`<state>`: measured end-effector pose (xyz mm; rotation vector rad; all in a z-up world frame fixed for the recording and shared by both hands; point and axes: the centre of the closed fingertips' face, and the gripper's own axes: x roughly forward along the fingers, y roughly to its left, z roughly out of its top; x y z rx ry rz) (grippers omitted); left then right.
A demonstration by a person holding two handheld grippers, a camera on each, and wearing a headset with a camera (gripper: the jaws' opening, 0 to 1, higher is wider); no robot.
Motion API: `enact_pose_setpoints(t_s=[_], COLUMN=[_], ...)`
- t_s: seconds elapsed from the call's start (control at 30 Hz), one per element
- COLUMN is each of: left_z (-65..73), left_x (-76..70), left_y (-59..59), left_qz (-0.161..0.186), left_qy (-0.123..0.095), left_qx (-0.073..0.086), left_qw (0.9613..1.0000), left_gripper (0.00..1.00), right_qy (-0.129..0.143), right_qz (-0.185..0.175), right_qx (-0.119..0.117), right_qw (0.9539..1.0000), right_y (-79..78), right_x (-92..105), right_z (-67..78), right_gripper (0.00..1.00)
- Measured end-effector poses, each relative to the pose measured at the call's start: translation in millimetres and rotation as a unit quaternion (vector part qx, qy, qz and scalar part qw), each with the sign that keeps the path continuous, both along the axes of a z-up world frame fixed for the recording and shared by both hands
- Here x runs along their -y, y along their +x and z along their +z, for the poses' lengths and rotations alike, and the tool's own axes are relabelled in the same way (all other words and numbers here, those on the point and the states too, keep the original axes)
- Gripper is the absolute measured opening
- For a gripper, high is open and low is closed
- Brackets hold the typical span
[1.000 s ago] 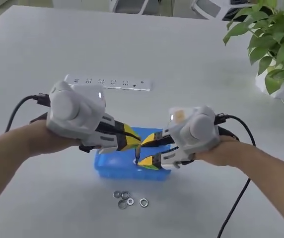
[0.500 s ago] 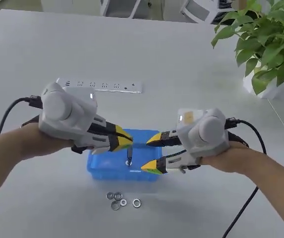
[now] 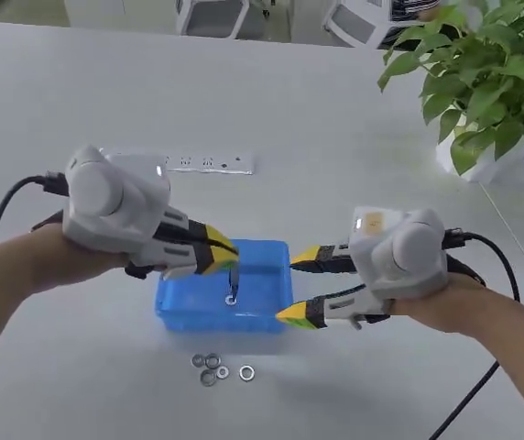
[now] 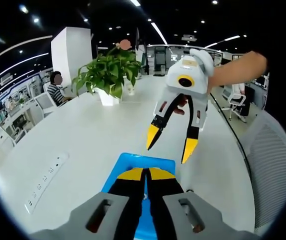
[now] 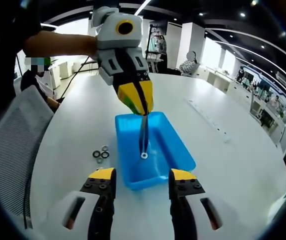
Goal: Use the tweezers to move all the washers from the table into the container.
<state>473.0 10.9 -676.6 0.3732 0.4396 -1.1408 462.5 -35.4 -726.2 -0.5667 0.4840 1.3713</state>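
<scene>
Right gripper view: tweezers (image 5: 143, 137) hang inside container (image 5: 148, 181), clear of its walls.

This is an open-plan office. The work goes on at a large white meeting table (image 3: 335, 137) with a white power strip (image 3: 189, 163) lying on it and a potted green plant (image 3: 482, 73) standing near its edge. Grey mesh office chairs (image 4: 275, 165) stand around the table. In the right gripper view, rows of desks (image 5: 263, 95) run along the windows, and a person (image 5: 188, 65) sits there at work. In the left gripper view, long light strips (image 4: 158, 32) and small spot lamps hang in a dark ceiling, beside a broad white column (image 4: 75, 52).
</scene>
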Motion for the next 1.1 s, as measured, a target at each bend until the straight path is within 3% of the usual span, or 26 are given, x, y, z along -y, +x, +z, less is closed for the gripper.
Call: enact_pose_setpoints(t_s=[0.57,0.97,1.1], left_z=[27.5,53.6,54.6], left_x=[-0.1,10.6,14.5], left_y=[-12.8,-34.3,-41.4], left_qz=[0.001,-0.013,-0.022], left_qy=[0.003,-0.008,-0.003], left_qx=[0.008,0.017,0.018], left_qw=[1.0,0.9998,0.9996], left_gripper=[0.05,0.05,0.05], right_qy=[0.004,0.001,-0.001], right_qz=[-0.033,-0.048,-0.05], right_qx=[0.002,0.002,0.001], right_qw=[0.9994,0.9988,0.9987], right_y=[-16.3,-31.3,-35.7], right_x=[23.3,33.6,36.8], right_z=[12.4,14.0,12.8], right_gripper=[0.48,0.53,0.53])
